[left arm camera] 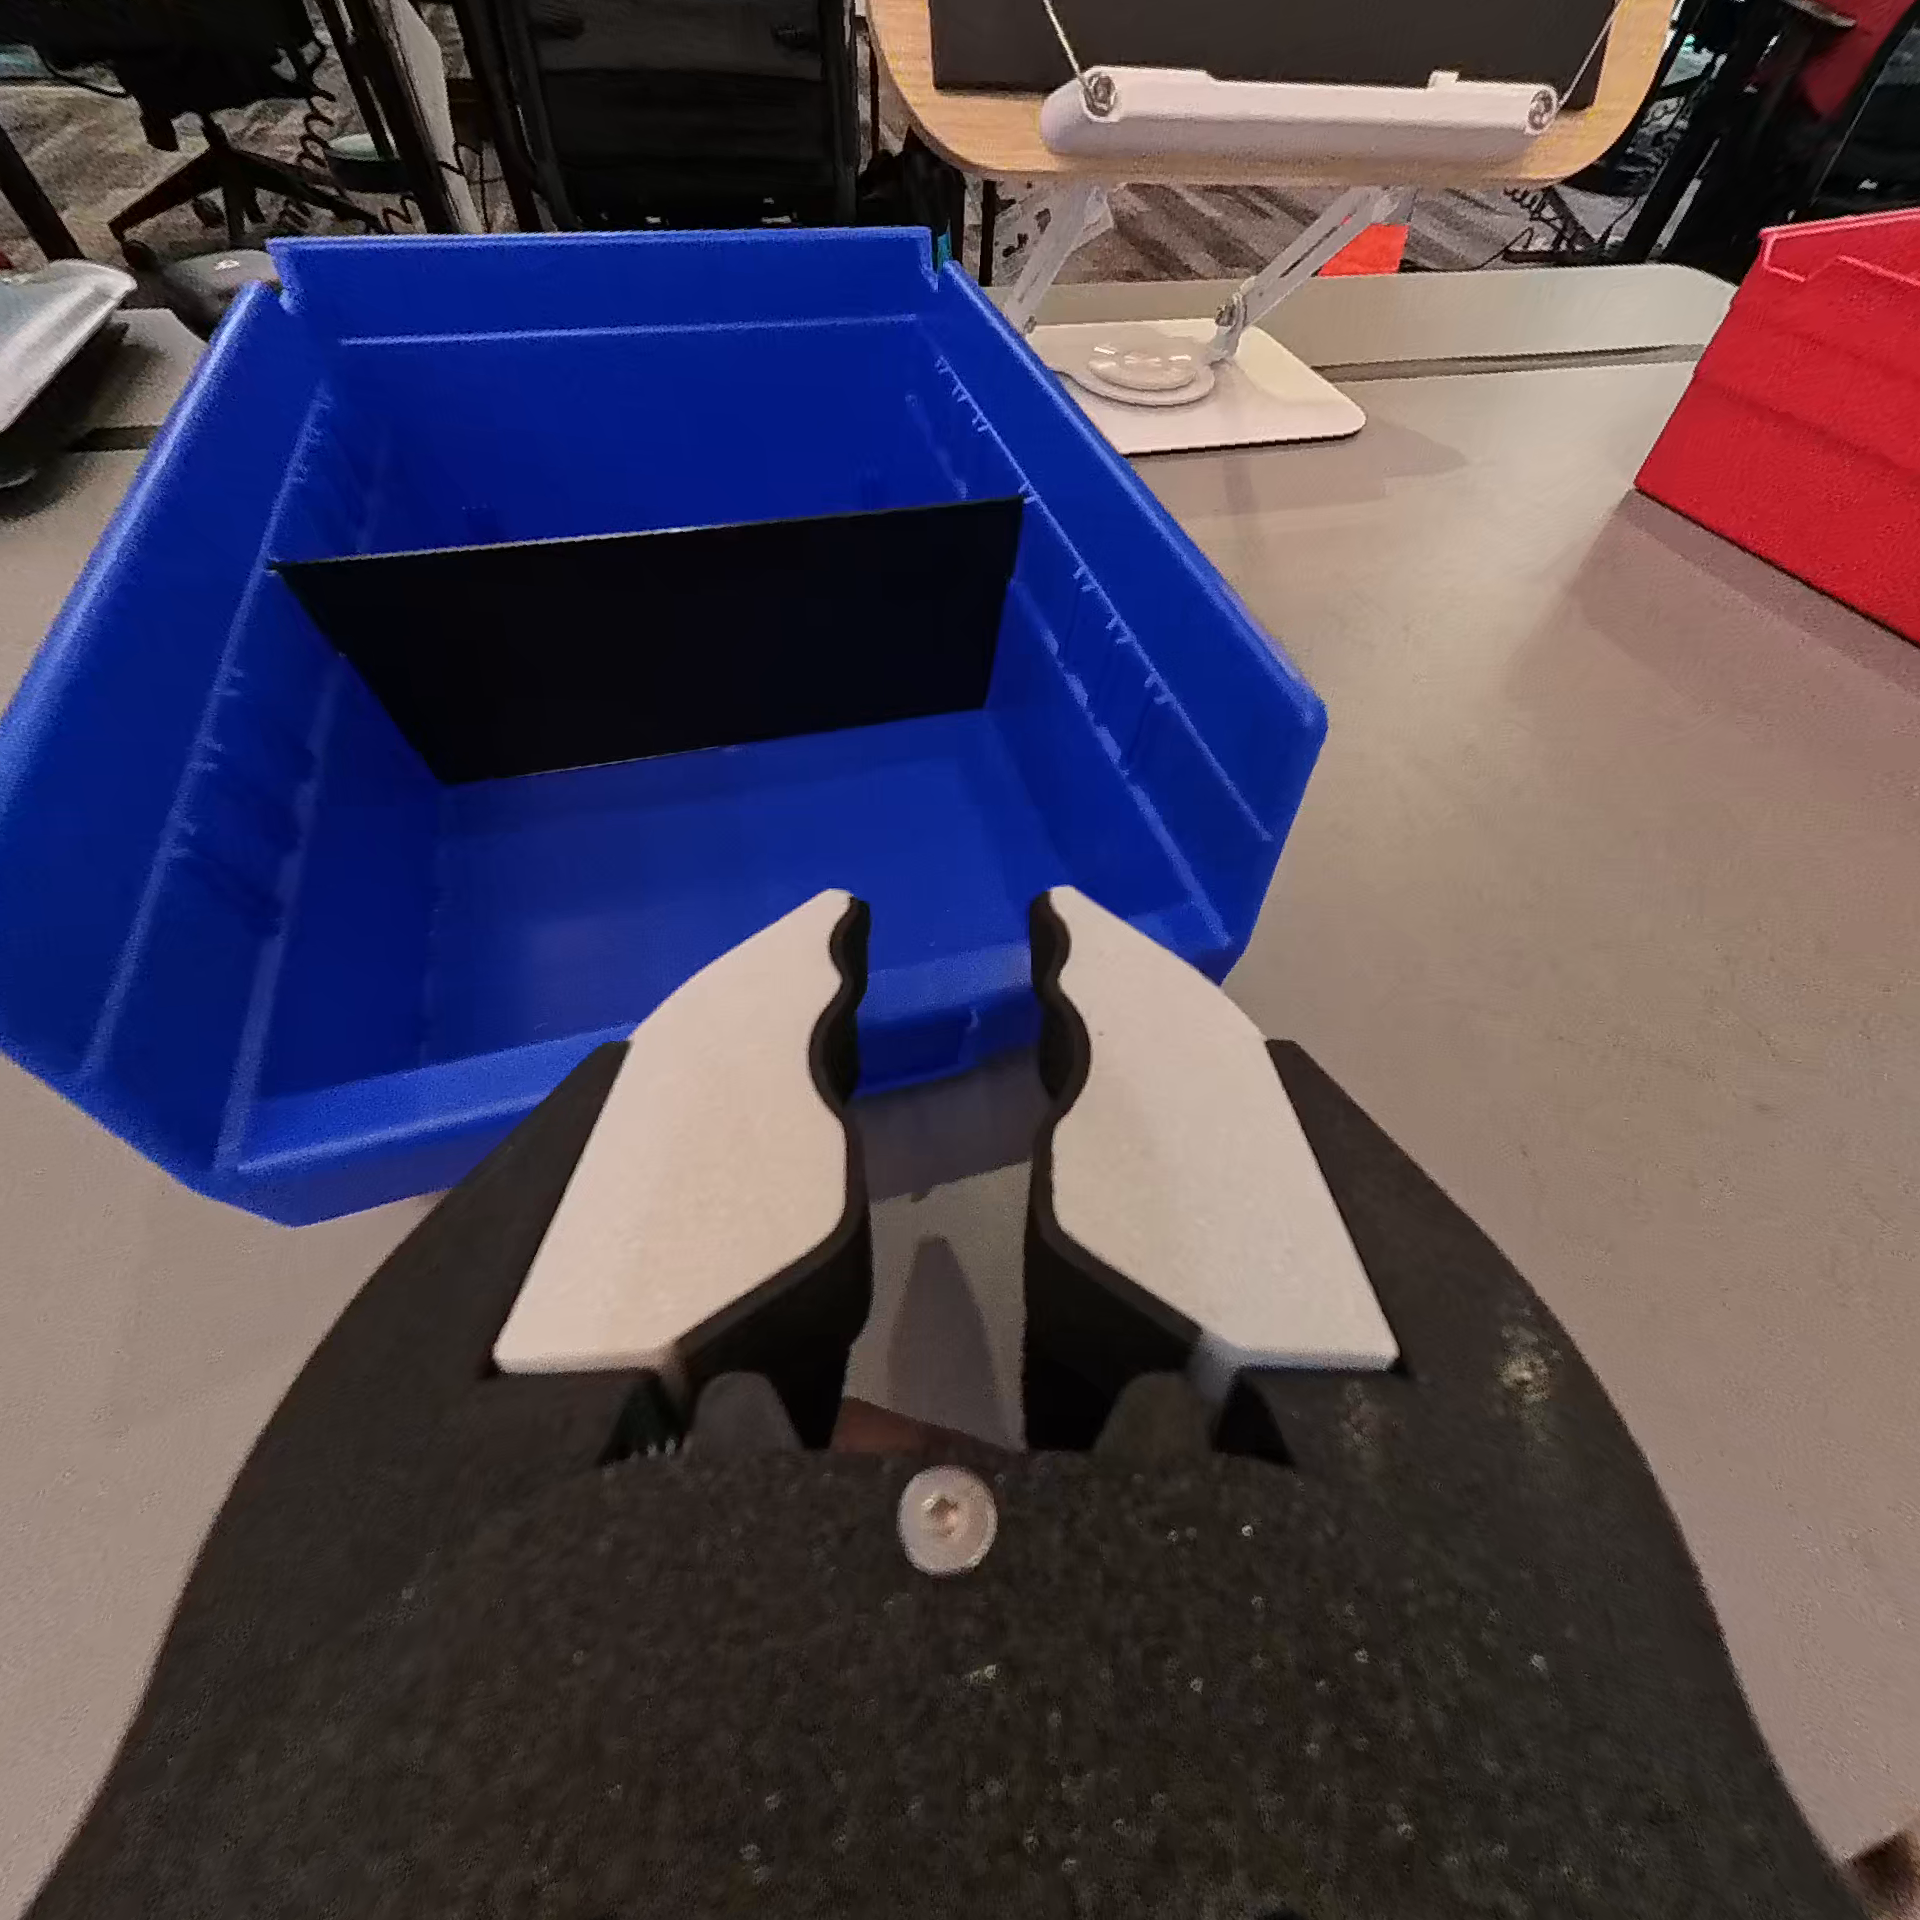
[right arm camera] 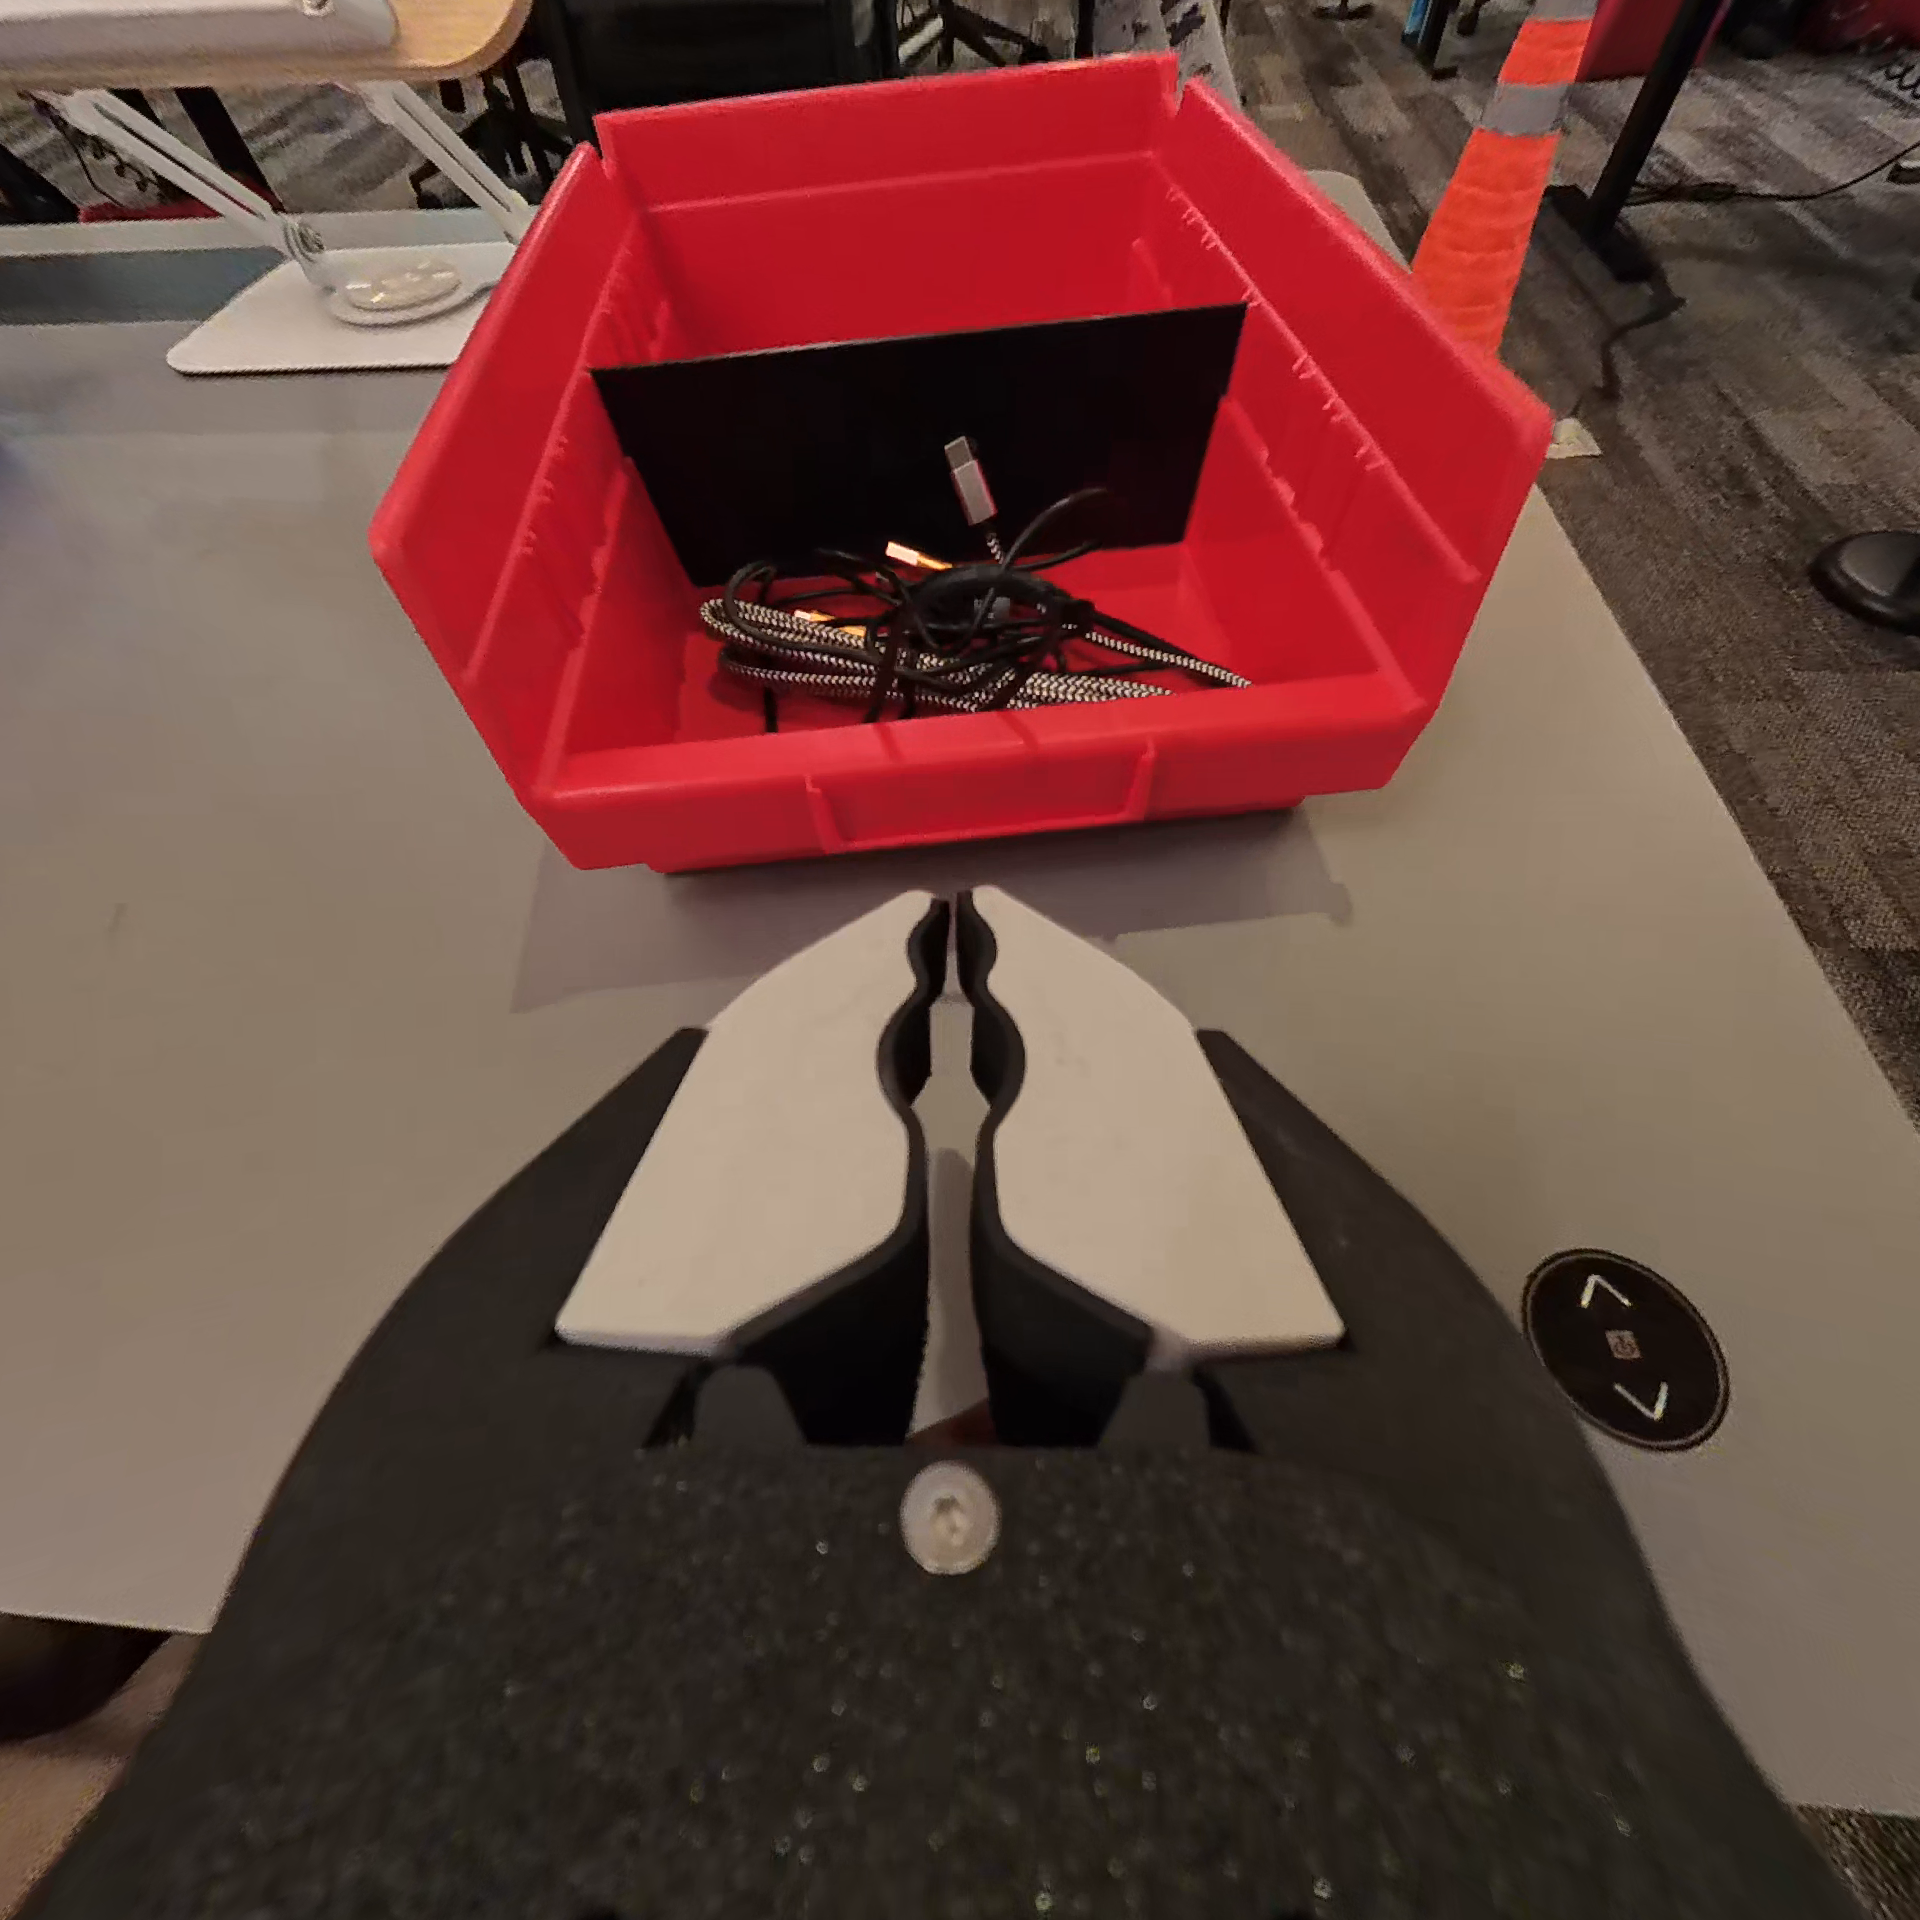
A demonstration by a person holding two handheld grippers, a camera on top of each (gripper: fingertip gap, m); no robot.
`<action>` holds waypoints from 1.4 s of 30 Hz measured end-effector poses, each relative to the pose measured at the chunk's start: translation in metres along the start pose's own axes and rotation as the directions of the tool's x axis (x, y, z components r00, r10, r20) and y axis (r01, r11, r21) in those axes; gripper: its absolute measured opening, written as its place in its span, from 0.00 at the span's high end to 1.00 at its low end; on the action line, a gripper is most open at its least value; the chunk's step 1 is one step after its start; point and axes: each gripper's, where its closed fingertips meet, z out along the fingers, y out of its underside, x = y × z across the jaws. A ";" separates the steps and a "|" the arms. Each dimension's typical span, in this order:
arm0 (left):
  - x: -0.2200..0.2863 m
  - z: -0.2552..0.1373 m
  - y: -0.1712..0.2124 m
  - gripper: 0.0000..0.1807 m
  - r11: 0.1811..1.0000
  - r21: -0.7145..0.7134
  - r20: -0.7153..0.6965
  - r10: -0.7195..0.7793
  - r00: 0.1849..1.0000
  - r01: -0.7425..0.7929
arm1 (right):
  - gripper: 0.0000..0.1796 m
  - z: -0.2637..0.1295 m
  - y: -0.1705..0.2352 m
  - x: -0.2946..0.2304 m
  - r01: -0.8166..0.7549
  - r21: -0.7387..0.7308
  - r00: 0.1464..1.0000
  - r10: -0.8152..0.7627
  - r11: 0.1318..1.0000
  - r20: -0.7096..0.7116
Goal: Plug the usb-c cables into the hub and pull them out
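In the right wrist view a red bin (right arm camera: 987, 800) stands on the grey table and holds a tangle of braided and black cables (right arm camera: 935, 644), with a grey plug (right arm camera: 968, 480) sticking up against the bin's black divider (right arm camera: 831, 436). My right gripper (right arm camera: 954, 909) is shut with nothing between its pads, just short of the bin's front wall. In the left wrist view my left gripper (left arm camera: 948, 914) is open and empty over the front lip of a blue bin (left arm camera: 665, 873). The near compartment of the blue bin holds nothing. No hub shows in either view.
A black divider (left arm camera: 665, 634) crosses the blue bin. A white stand with a wooden tray (left arm camera: 1226, 364) is behind it; its base also shows in the right wrist view (right arm camera: 343, 312). The red bin (left arm camera: 1808, 416) is at the right. An orange cone (right arm camera: 1496, 177) and a round desk control (right arm camera: 1624, 1348) are at the right. Spacing between my two grippers at the tips: around 60 centimetres.
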 end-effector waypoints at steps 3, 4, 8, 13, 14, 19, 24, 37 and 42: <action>0.002 0.002 0.000 0.84 1.000 0.000 -0.012 -0.004 1.000 0.004 | 0.99 0.001 0.002 -0.006 0.016 -0.010 1.000 -0.016 1.000 0.006; 0.002 0.002 0.000 0.84 1.000 -0.004 -0.014 -0.005 1.000 0.005 | 0.99 0.002 0.002 -0.009 0.023 -0.009 1.000 -0.023 1.000 0.013; 0.001 0.000 0.002 0.84 1.000 -0.007 -0.019 -0.015 1.000 0.015 | 0.98 0.008 0.002 -0.023 0.058 -0.017 0.998 -0.058 0.998 0.040; -0.005 -0.009 0.007 0.84 1.000 -0.013 -0.008 -0.026 1.000 0.026 | 0.92 0.021 -0.003 -0.058 0.106 0.002 0.982 -0.105 0.994 0.155; -0.007 -0.011 0.009 0.84 1.000 -0.015 -0.004 -0.027 1.000 0.027 | 0.90 0.025 -0.006 -0.067 0.118 0.013 0.978 -0.119 0.993 0.173; -0.024 -0.029 0.018 0.84 0.999 -0.022 0.038 -0.038 0.999 0.039 | 0.78 0.044 -0.022 -0.104 0.140 0.064 0.967 -0.151 0.988 0.205; -0.043 -0.048 0.030 0.84 0.996 -0.035 0.080 -0.074 0.994 0.077 | 0.69 0.069 -0.032 -0.123 0.135 0.058 0.976 -0.143 0.989 0.161; 0.041 -0.051 0.020 0.79 1.000 0.029 -0.161 0.012 0.987 -0.007 | 0.77 0.045 -0.037 -0.236 0.202 0.074 0.897 -0.215 0.977 0.386; 0.134 -0.022 0.000 0.78 0.995 0.096 -0.358 0.064 0.932 -0.032 | 0.74 0.007 -0.047 -0.229 0.128 0.170 0.940 -0.174 0.977 0.293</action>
